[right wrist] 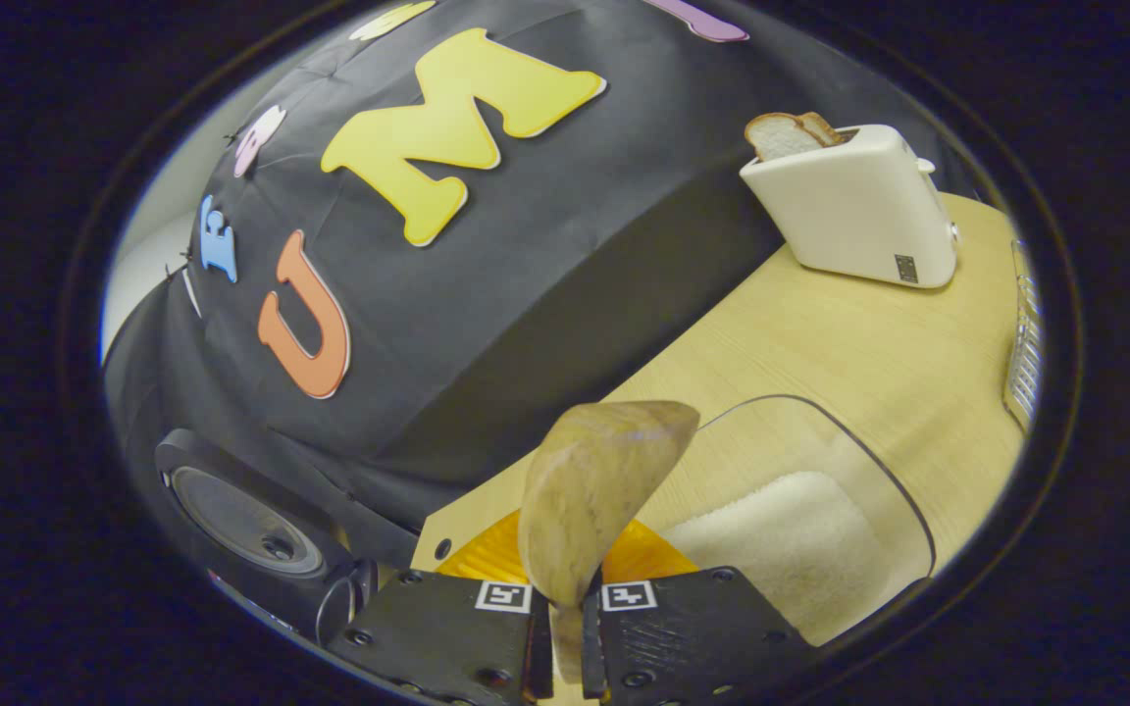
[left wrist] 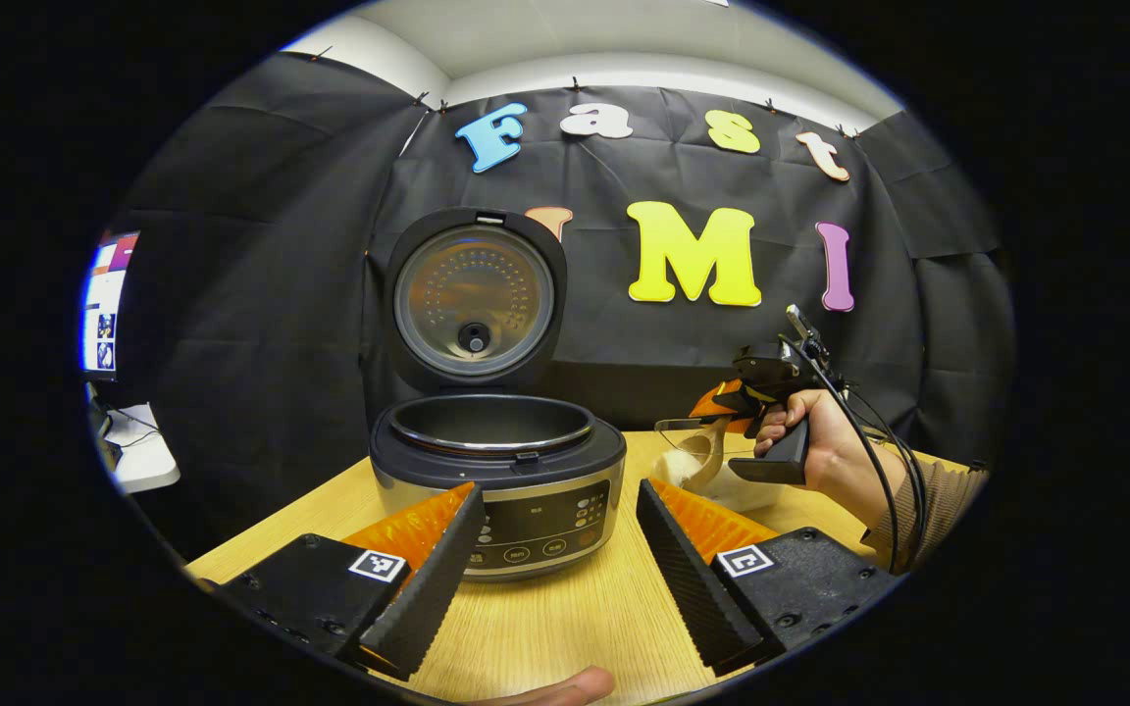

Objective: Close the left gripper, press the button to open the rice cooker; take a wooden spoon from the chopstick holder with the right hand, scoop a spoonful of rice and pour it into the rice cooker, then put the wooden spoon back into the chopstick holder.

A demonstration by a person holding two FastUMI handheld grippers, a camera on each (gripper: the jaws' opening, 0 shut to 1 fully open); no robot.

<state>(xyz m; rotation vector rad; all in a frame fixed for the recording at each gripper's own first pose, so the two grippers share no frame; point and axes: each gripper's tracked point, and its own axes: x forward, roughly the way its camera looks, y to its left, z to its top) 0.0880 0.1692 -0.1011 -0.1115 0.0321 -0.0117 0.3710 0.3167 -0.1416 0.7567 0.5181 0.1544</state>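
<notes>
The rice cooker (left wrist: 498, 471) stands on the table with its lid (left wrist: 474, 294) raised and the inner pot bare. My left gripper (left wrist: 560, 569) is open just in front of the cooker's control panel, with nothing between its fingers. To the right of the cooker a hand holds my right gripper (left wrist: 734, 404). That right gripper (right wrist: 565, 628) is shut on the handle of the wooden spoon (right wrist: 594, 500). The spoon (left wrist: 708, 453) dips into the clear glass bowl (left wrist: 668, 431), just above the white rice (right wrist: 800, 549). I cannot tell whether the spoon carries rice.
A white toaster (right wrist: 854, 206) with a slice of bread stands at the far end of the wooden table (right wrist: 879, 363). A metal rack (right wrist: 1021, 363) shows at the right edge. The cooker's lid (right wrist: 241, 520) is low on the left. A thumb (left wrist: 565, 686) shows at the bottom.
</notes>
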